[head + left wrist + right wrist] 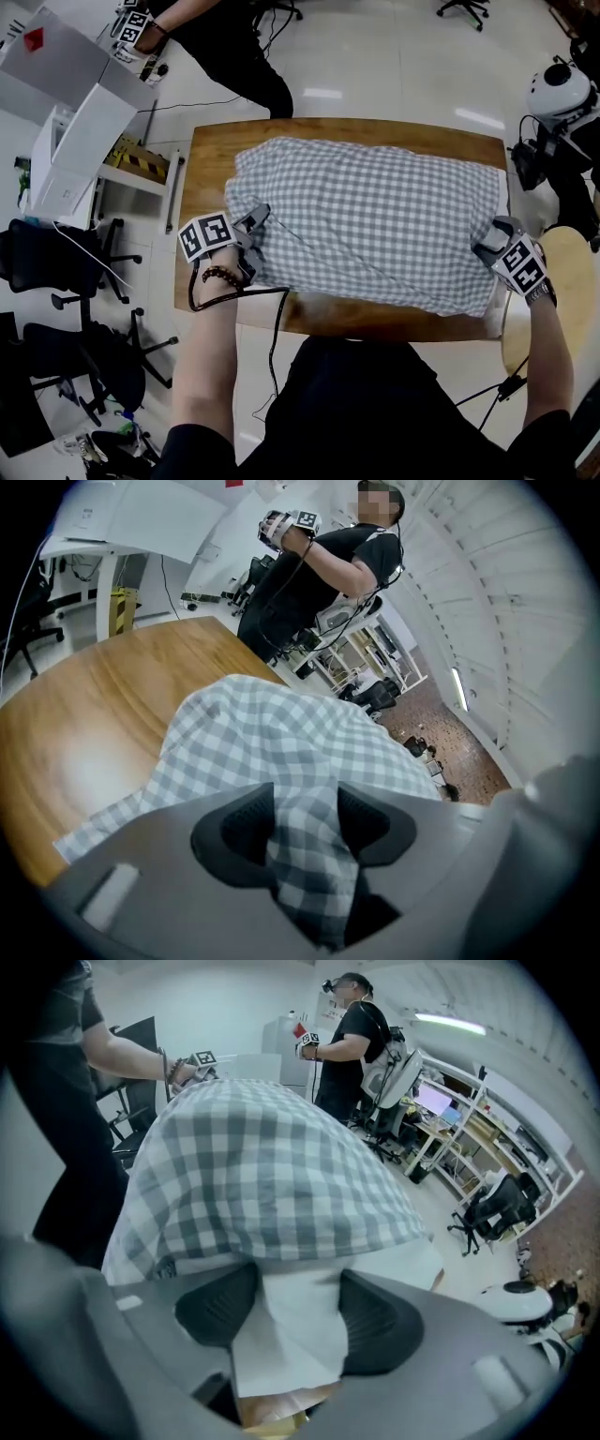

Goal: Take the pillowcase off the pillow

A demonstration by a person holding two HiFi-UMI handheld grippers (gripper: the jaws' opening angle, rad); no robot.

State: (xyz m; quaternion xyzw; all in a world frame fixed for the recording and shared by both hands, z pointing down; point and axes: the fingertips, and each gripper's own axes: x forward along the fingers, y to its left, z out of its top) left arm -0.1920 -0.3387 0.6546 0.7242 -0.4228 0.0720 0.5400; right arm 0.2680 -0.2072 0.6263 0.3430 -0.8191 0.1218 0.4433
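Observation:
A grey-and-white checked pillowcase (375, 220) covers a pillow that lies flat on the wooden table (214, 141). At its near left corner my left gripper (255, 225) is shut on a bunched fold of the checked cloth (272, 733), which runs between the pads of the left gripper (305, 827). At the near right corner my right gripper (489, 239) grips the white pillow (403, 1260), which sticks out from under the pillowcase hem (253, 1166). White fabric fills the gap between the pads of the right gripper (295, 1316).
A round wooden stool (572, 272) stands right of the table. White boxes and a desk (66, 112) and black office chairs (56, 262) stand at the left. Another person (234, 47) with grippers stands beyond the far edge. A black cable (272, 319) hangs off the table's near edge.

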